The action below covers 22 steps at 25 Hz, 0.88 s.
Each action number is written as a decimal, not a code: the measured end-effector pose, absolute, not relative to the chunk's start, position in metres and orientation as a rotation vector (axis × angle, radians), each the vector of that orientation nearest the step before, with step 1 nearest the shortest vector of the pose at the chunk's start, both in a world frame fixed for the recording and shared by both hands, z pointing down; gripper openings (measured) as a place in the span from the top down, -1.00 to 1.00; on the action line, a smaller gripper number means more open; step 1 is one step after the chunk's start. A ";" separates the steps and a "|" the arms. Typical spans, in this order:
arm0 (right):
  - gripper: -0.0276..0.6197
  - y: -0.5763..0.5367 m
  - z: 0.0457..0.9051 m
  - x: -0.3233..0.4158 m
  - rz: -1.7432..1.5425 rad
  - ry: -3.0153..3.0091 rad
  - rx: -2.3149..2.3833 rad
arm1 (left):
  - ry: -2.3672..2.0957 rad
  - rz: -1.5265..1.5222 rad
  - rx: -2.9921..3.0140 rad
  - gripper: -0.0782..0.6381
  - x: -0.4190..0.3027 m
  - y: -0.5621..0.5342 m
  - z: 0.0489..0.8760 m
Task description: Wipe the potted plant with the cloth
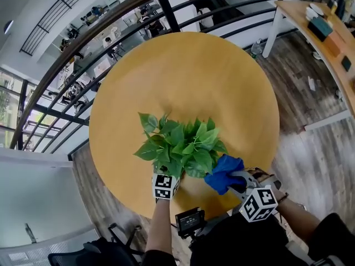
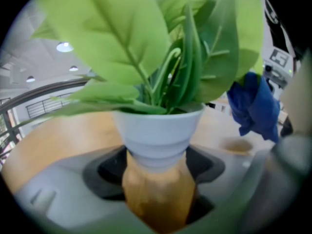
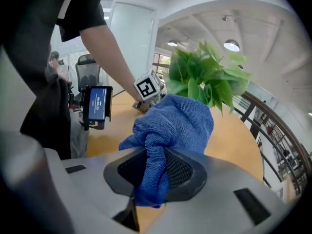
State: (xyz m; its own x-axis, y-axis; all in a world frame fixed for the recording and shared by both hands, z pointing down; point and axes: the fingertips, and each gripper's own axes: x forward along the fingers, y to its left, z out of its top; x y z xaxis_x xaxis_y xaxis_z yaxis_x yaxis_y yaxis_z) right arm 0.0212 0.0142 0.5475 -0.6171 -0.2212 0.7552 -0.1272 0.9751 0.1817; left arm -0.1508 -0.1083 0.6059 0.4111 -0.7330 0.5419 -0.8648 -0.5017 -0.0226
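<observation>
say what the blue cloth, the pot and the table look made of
Cloth: probably microfibre, fuzzy looped weave, matte. Pot: smooth white plastic or glazed ceramic, unclear which; stepped rings, soft sheen. Table: wood or wood-look laminate, even tan, matte.

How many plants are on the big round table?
1. The potted plant stands near the table's near edge, its white pot gripped by the left gripper. No other shows.

An open-plan office: an office chair (image 3: 90,68) at left, a black railing (image 1: 168,13) overlooking desks (image 1: 105,36) at upper left.
</observation>
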 end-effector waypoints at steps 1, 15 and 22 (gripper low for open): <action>0.60 0.007 0.553 0.034 -0.141 -2.208 0.275 | -1.397 0.727 2.408 -0.24 -0.150 -0.108 0.606; 0.60 -0.087 0.361 0.035 -0.311 -2.528 0.753 | -1.404 0.741 2.397 -0.24 -0.152 -0.109 0.607; 0.60 -0.087 0.475 0.021 -0.291 -2.293 0.594 | -1.393 0.736 2.409 -0.24 -0.150 -0.110 0.605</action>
